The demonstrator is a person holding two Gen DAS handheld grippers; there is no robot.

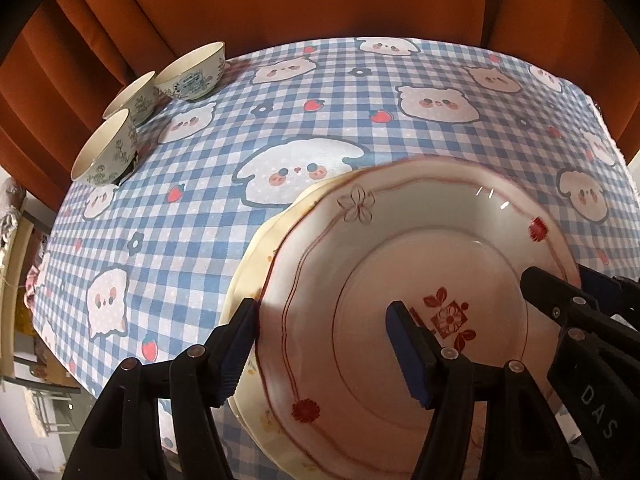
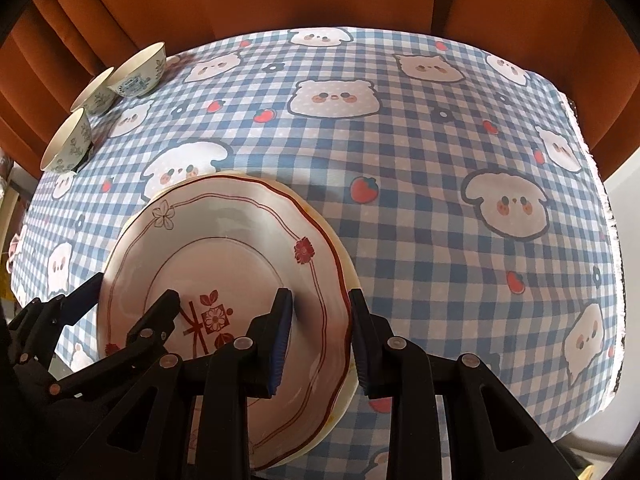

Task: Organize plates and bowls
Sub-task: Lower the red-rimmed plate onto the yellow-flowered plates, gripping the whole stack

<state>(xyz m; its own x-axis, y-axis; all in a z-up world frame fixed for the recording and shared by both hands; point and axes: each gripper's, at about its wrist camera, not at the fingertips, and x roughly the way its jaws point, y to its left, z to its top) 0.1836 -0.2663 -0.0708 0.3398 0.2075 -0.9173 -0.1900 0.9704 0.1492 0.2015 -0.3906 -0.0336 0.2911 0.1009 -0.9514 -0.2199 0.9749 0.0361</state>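
checked tablecloth (image 2: 420,208) carries three bowls (image 1: 192,76) and stacked plates (image 2: 224,248).

A pink red-flowered plate (image 1: 400,280) sits stacked on a cream plate (image 1: 248,280), lower right; 3 floral bowls (image 1: 192,76) cluster upright, upper left.

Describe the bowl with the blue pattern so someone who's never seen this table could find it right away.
Start at the blue checked tablecloth and go to its far left corner by the orange curtain, where three bowls sit in a cluster. The blue-patterned bowl is the farthest back, and the other two bowls carry green leafy sprigs instead.
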